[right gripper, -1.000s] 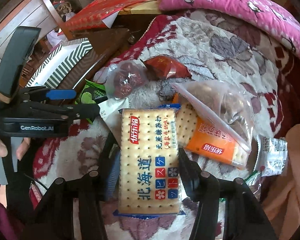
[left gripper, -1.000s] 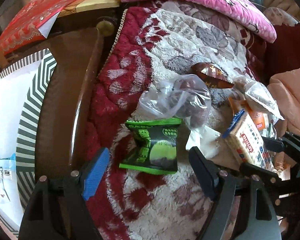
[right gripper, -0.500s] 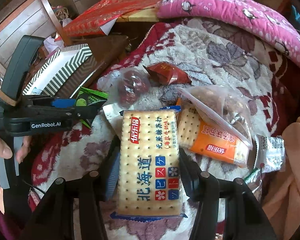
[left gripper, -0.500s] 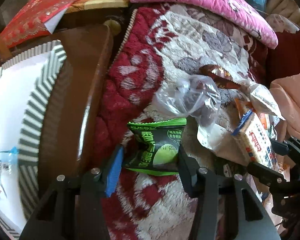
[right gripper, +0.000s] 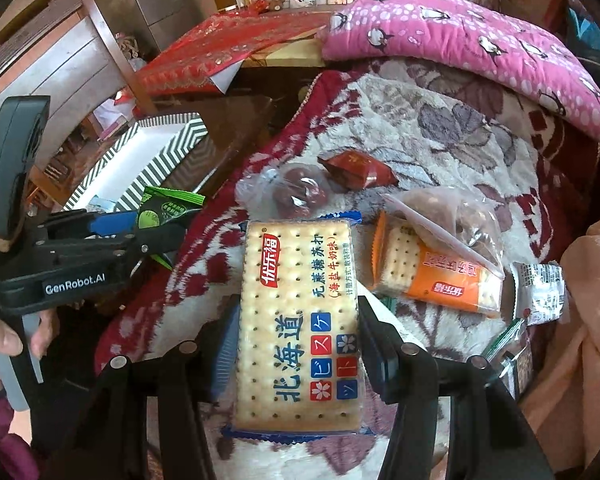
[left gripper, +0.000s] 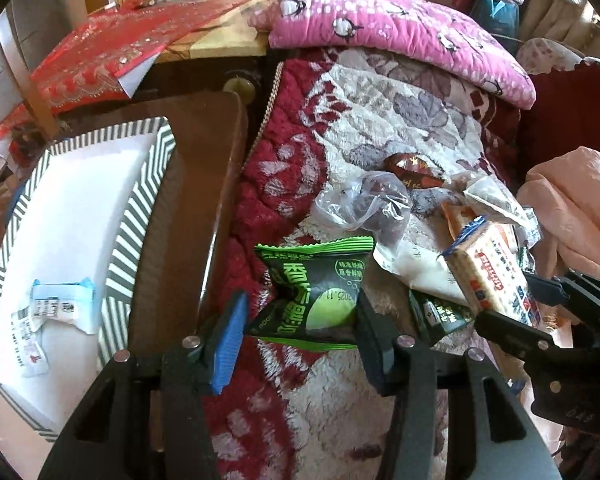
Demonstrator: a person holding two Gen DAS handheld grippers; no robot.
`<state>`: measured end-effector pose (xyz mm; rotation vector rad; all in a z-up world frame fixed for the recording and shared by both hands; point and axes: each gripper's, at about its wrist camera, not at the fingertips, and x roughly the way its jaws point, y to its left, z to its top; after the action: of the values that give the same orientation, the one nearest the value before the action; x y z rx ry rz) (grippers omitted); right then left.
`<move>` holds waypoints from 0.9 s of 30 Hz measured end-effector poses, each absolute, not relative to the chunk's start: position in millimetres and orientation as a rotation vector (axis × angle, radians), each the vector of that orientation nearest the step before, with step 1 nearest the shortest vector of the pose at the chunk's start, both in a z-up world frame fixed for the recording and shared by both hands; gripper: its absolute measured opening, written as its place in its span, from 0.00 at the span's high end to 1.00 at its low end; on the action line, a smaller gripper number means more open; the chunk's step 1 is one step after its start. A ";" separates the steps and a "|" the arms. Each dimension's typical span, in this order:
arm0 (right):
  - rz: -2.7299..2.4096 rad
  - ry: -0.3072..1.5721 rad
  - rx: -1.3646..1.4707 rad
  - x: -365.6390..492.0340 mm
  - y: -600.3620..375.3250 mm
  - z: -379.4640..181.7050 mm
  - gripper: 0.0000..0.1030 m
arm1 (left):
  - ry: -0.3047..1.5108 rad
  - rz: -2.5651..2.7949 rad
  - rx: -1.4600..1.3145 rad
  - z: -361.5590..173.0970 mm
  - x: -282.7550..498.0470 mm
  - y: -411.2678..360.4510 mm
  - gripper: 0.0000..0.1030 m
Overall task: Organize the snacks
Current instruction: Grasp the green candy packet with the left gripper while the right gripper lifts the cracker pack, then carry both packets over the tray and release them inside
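Note:
My left gripper (left gripper: 300, 320) is shut on a green snack packet (left gripper: 312, 292), lifted off the red and white blanket (left gripper: 284, 168). That packet (right gripper: 164, 210) and the left gripper (right gripper: 156, 232) also show at the left of the right wrist view. My right gripper (right gripper: 296, 336) is shut on a long cracker pack (right gripper: 298, 328) with blue print, seen in the left wrist view as the cracker pack (left gripper: 488, 272). On the left a striped white box (left gripper: 80, 216) holds a small blue and white packet (left gripper: 60, 304).
On the blanket lie a clear bag of dark red snacks (right gripper: 300, 192), a red wrapped snack (right gripper: 356, 168), an orange cracker pack (right gripper: 440, 280) under a clear bag (right gripper: 452, 216), and small packets (right gripper: 540, 292). A pink pillow (right gripper: 460, 36) lies behind. A dark wooden stool (left gripper: 196, 184) bears the box.
The left gripper closed on the green packet and lifted it. Both grippers rose a little with their packs, and more of the striped box came into view.

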<state>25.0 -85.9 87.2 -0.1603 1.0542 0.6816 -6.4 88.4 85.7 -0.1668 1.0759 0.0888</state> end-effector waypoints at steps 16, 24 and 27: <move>0.731 1.020 -0.176 8.1 -48.0 110.7 0.43 | 1.000 0.146 -0.176 119.3 -36.9 112.8 0.51; 0.776 1.007 -0.204 0.4 -20.3 119.6 0.43 | 0.968 0.190 -0.192 132.5 -51.0 134.4 0.51; 0.800 1.000 -0.216 -2.3 -6.4 122.8 0.43 | 0.961 0.211 -0.197 135.7 -56.9 144.9 0.51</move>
<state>-2.3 -6.4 122.8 -0.2155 1.0001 0.8003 -56.9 144.9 135.7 -0.1970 0.9605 0.2114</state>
